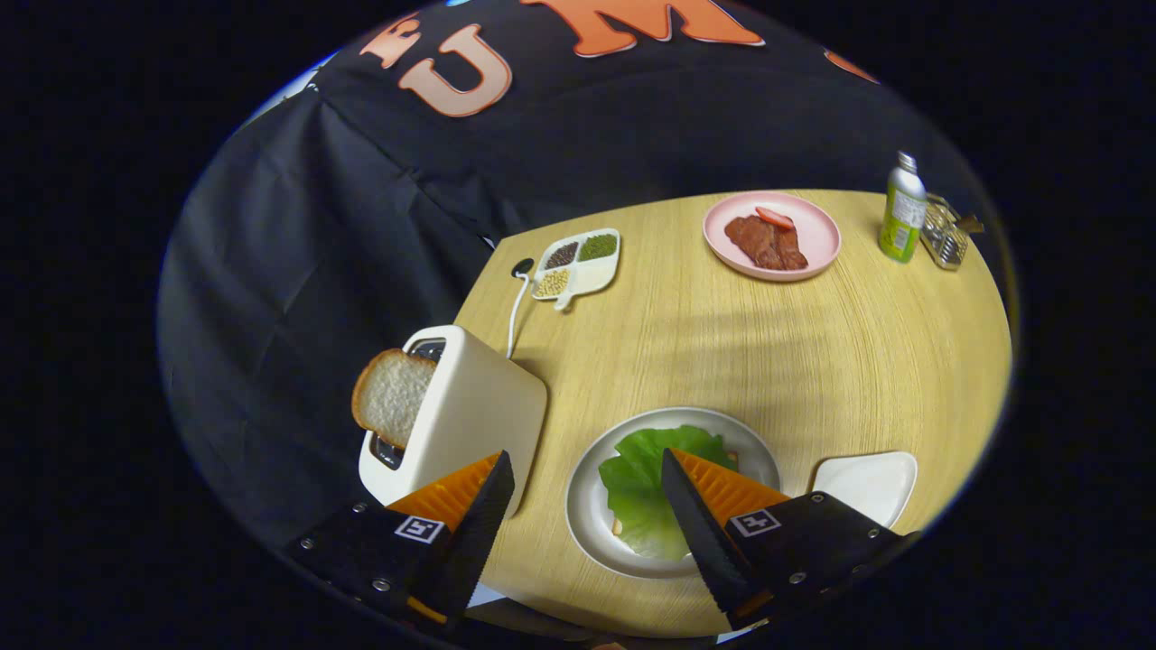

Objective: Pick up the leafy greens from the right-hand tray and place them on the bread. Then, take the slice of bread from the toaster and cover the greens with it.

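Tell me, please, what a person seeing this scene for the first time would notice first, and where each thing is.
First comes the green lettuce leaf lying over the bread on the white plate, between the open jaws of the gripper. Next is the bread slice standing out of the white toaster, just beyond the left jaw. Far across the wooden table sits a pink plate with reddish meat.
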A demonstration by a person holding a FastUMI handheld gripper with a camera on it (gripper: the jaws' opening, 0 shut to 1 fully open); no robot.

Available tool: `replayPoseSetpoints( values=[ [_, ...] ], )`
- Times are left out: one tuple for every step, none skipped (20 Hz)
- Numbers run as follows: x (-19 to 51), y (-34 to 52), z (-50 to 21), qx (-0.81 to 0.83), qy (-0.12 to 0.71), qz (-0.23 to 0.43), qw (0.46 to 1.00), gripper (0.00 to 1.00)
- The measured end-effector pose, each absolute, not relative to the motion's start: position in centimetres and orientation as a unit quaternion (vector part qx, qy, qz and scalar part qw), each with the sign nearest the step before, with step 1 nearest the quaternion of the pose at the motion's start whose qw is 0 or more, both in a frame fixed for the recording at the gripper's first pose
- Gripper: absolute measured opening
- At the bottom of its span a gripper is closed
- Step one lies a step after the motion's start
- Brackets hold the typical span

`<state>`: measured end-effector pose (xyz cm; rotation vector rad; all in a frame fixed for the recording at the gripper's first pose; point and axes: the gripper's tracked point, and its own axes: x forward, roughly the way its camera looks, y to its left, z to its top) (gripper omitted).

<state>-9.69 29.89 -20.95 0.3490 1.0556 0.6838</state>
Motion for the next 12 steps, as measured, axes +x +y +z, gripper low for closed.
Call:
replayPoseSetpoints(
  values=[
    [-9.8, 30.5, -20.1, 0.157, 0.489, 0.325, 0.794, 0.98],
    [-10.0, 31.2, -19.1, 0.153, 0.485, 0.333, 0.794, 0.98],
    [-9.9, 32.0, -18.2, 0.149, 0.480, 0.341, 0.794, 0.99],
    [-10.0, 33.2, -17.4, 0.144, 0.474, 0.353, 0.793, 0.98],
    [-9.9, 34.0, -17.1, 0.129, 0.470, 0.361, 0.795, 0.98],
    [-9.9, 34.6, -17.0, 0.112, 0.471, 0.361, 0.797, 0.98],
    [-10.0, 35.5, -16.7, 0.104, 0.472, 0.365, 0.796, 0.98],
    [-10.3, 36.8, -16.1, 0.103, 0.472, 0.371, 0.793, 0.99],
    [-10.3, 38.0, -15.4, 0.103, 0.470, 0.376, 0.792, 0.99],
    [-10.3, 39.0, -14.6, 0.101, 0.469, 0.381, 0.791, 0.99],
    [-10.1, 39.8, -13.9, 0.097, 0.467, 0.384, 0.791, 0.98],
    [-10.2, 40.6, -13.1, 0.093, 0.468, 0.385, 0.790, 0.98]
  ],
)
